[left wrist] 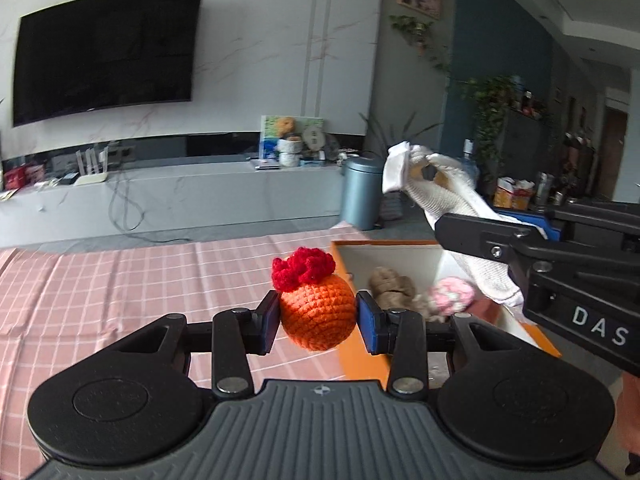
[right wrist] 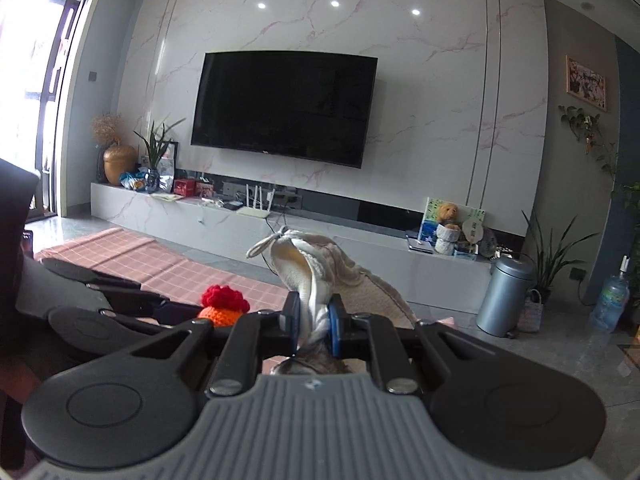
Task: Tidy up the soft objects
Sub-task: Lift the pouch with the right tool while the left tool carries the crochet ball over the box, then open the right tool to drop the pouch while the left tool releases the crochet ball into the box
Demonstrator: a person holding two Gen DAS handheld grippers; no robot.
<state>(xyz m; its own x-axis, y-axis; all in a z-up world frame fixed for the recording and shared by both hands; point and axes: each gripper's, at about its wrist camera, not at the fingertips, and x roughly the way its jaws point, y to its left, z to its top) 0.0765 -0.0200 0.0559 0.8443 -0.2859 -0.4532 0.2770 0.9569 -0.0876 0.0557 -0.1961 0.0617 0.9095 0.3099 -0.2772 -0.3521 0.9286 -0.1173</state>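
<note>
My left gripper (left wrist: 317, 318) is shut on an orange crocheted ball with a red tuft (left wrist: 316, 312), held just above the pink checked tablecloth (left wrist: 120, 288), left of the orange box (left wrist: 362, 360). Inside the box lie a beige knitted toy (left wrist: 390, 290) and a pink-and-white one (left wrist: 452, 294). My right gripper (right wrist: 314, 326) is shut on a white knitted glove (right wrist: 310, 276), which sticks up and forward from the pads. In the left wrist view the glove (left wrist: 444, 196) hangs above the box from the right gripper's black body (left wrist: 560, 276). The orange ball (right wrist: 222, 308) shows at the left of the right wrist view.
Beyond the table stand a low marble TV bench (right wrist: 360, 248) under a wall-mounted television (right wrist: 284, 108), a grey bin (right wrist: 506, 296) and potted plants (right wrist: 552, 256). A water bottle (right wrist: 610, 304) stands on the floor at far right.
</note>
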